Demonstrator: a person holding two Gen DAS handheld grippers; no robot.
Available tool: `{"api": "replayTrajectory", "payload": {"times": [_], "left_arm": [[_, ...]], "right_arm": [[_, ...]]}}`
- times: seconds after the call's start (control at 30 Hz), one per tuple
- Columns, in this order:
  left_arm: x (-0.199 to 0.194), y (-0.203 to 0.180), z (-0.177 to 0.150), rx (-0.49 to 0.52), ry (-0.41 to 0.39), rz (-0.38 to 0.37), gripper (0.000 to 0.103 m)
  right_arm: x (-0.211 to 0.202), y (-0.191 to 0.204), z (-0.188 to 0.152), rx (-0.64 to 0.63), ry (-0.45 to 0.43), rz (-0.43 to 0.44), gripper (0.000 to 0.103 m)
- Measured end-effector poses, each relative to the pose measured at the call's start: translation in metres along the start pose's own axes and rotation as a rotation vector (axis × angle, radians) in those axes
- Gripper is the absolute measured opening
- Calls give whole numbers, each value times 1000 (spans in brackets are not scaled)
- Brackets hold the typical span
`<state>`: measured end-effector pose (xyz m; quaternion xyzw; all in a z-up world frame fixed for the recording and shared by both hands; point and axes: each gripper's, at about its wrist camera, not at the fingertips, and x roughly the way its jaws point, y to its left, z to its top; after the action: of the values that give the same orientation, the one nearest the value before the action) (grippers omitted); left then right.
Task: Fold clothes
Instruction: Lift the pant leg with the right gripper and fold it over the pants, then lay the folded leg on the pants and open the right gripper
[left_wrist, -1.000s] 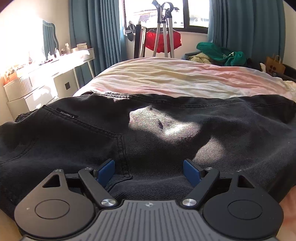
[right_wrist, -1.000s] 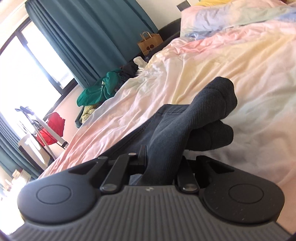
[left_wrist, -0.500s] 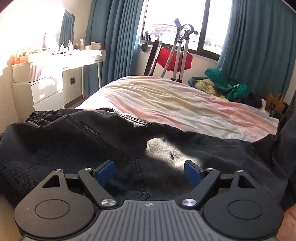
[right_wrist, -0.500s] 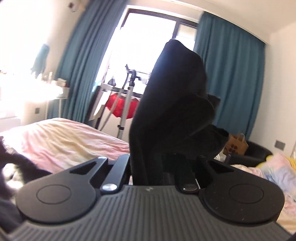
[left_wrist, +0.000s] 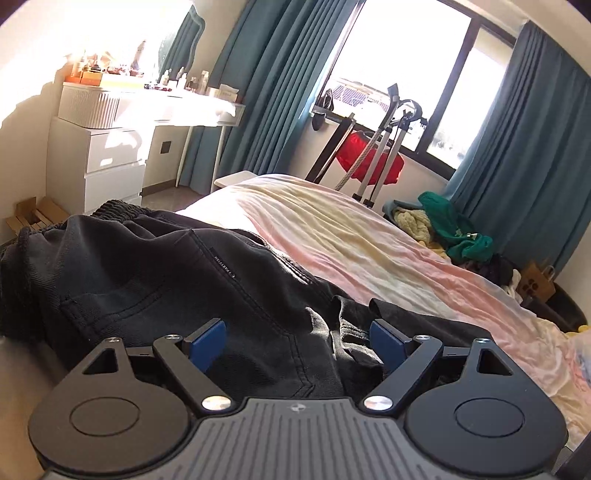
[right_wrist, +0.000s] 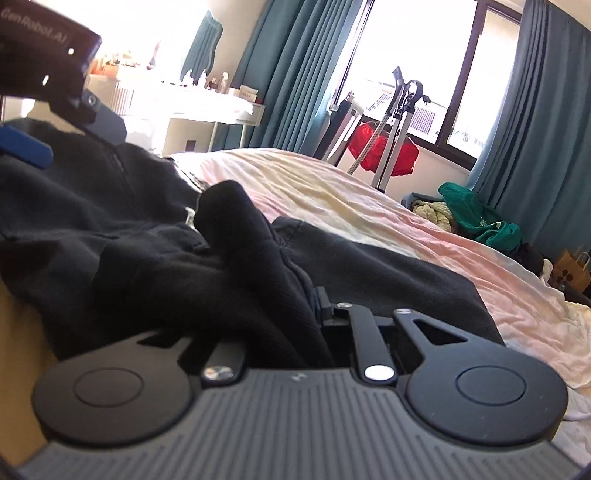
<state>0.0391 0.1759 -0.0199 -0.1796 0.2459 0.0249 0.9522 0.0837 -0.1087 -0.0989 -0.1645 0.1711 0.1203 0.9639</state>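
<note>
1. The dark trousers lay at the near edge of the bed, bunched, with the elastic waistband toward the white drawers and one part already brought over the rest.

2. The left tongs stood spread wide above the cloth, blue pads clear of it and pinching nothing.

3. The right tongs were pressed almost together on a thick bunch of the trousers' dark ribbed fabric, which rose in a hump ahead of them. The pads themselves were buried in the fabric.

4. In the right wrist view the left tongs also showed at the upper left, one blue pad hovering over the far part of the trousers.

5. Judged from this, the fold was partway: a leg end had been carried over but not yet laid flat or let go.

6. Risks from here:
   - The bunched grip could leave a lump under the fold if released as it was, because the fabric was gathered rather than held by an edge.
   - With the left tongs holding nothing, any pull by the right could drag the whole garment toward the bed's edge and off it.
   - The two tools were close together and could knock each other.
   - The folded edges might not line up, since creases hid the lower layer's outline.
</note>
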Motion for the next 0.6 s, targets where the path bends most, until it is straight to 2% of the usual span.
{"api": "replayTrajectory", "payload": {"times": [0.07,0.2,0.23,0.27,0.3,0.37,0.4,0.43,0.6], "left_arm": [[-4,-4,-3,27,-8,4,87],[-4,-16,-11,112,3,35,87],[-5,-18,-12,124,5,36,87],[-7,-19,-12,135,6,37,87],[-6,-20,-13,151,5,38,87],[-10,-22,-12,181,-2,48,87],[-13,-22,-12,194,-7,50,87],[-18,-22,-11,202,-13,49,87],[-45,-15,-9,236,-55,50,87]], "right_arm": [[6,3,2,79,-5,44,16],[34,-2,-8,199,80,96,17],[38,0,-12,214,78,107,17],[38,0,-12,229,76,114,21],[40,-1,-12,246,74,123,25],[39,-1,-11,284,66,170,51],[37,-1,-11,301,58,191,74],[34,0,-11,318,50,212,87],[16,-12,-4,426,59,265,88]]}}
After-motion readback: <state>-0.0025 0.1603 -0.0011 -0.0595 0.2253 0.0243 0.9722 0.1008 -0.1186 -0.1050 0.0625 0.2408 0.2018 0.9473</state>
